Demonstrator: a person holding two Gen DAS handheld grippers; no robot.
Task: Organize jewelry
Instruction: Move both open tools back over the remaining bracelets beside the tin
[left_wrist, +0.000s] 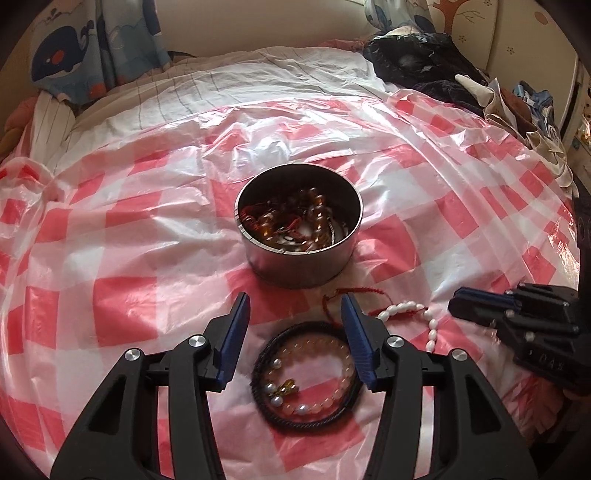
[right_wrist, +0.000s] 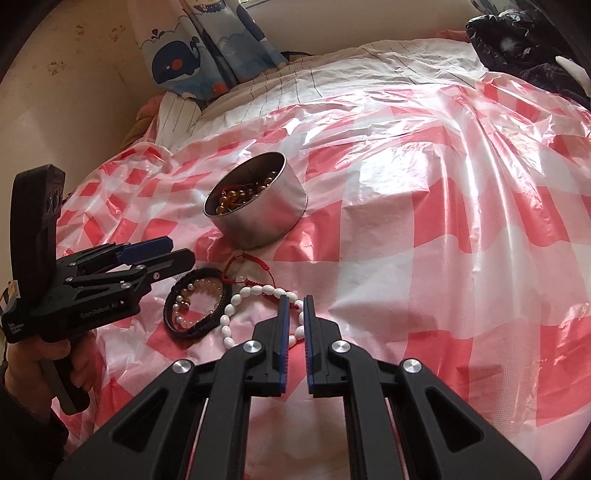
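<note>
A round metal tin holds amber bead jewelry on a red-and-white checked plastic sheet. It also shows in the right wrist view. My left gripper is open above a black cord bracelet that encircles a pale bead bracelet. A white bead bracelet on red cord lies to their right. My right gripper hovers over its near side with the jaws a narrow gap apart, holding nothing.
The plastic sheet covers a bed. A whale-print curtain hangs at the back left. Dark clothes are piled at the back right. A wall runs along the left.
</note>
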